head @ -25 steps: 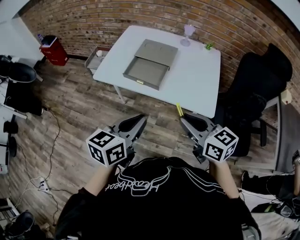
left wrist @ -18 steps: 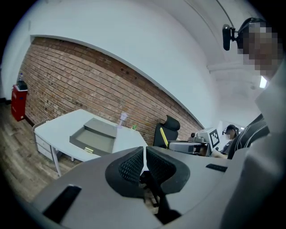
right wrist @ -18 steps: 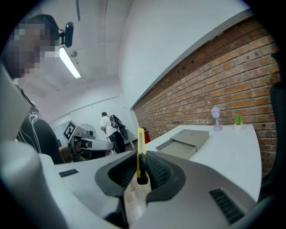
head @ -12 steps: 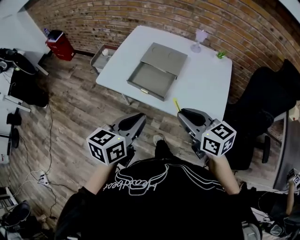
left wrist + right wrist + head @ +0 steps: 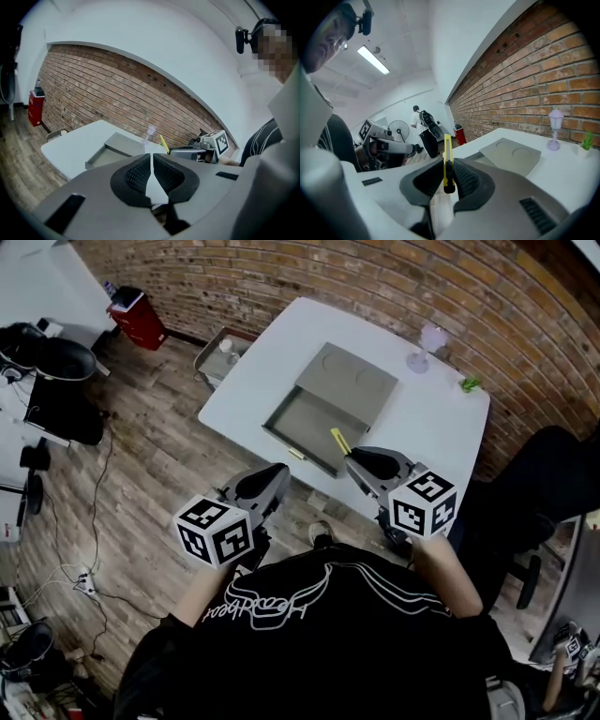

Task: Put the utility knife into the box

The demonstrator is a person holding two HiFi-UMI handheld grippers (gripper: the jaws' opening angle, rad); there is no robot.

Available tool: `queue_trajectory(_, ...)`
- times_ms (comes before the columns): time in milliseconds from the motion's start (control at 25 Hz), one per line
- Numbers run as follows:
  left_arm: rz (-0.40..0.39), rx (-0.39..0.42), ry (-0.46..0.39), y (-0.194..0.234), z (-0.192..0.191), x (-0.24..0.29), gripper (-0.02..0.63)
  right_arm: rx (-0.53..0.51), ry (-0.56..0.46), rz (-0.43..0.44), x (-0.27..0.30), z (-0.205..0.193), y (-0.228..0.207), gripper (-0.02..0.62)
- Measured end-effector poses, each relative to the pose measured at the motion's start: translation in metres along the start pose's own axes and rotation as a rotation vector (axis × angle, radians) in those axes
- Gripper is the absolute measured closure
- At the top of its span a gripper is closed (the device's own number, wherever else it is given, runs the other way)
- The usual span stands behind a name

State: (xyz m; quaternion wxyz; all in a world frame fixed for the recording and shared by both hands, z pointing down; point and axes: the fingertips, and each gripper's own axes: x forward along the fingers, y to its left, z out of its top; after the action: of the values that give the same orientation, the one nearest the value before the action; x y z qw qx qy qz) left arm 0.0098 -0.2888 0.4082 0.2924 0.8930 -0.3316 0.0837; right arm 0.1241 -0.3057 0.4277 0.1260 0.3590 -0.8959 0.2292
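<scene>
My right gripper [image 5: 352, 457] is shut on a yellow utility knife [image 5: 339, 441], which sticks out past the jaws above the near edge of the white table [image 5: 253, 381]. The right gripper view shows the knife [image 5: 448, 159] upright between the pads. A grey box [image 5: 302, 426] lies open on the table, its lid [image 5: 354, 381] behind it, just ahead of the knife. My left gripper [image 5: 279, 471] hangs lower left over the wooden floor, short of the table, jaws shut and empty [image 5: 152, 159].
A purple goblet-like ornament [image 5: 429, 338] and a small green plant [image 5: 470, 383] stand at the table's far side by the brick wall. A black chair [image 5: 553, 484] is on the right, a red bin [image 5: 139, 317] and a grey floor tray [image 5: 223, 351] on the left.
The table and box have come nearer. My right gripper has carried the knife forward from over the floor to over the table's near edge, close to the box. The left gripper kept its place.
</scene>
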Motion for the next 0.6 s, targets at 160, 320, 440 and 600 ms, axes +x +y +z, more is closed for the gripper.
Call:
queue_trajectory(160,0.044,-0.025,-0.005,0.019,0.009,0.017,0.565,-0.047,0.063,0.027,0.029,0.005,-0.024,0.528)
queue_trajectory(320,0.082,-0.049,-0.007,0.033,0.01,0.025,0.565,-0.086,0.139,0.045,0.057,-0.004,-0.038,0.528)
queue_trajectory(440,0.107,-0.063,-0.007,0.043,0.011,0.027,0.565,-0.104,0.198,0.06,0.078,-0.013,-0.046,0.528)
queue_trajectory(600,0.121,-0.063,-0.001,0.056,0.014,0.026,0.565,-0.145,0.274,0.048,0.106,-0.024,-0.055,0.528)
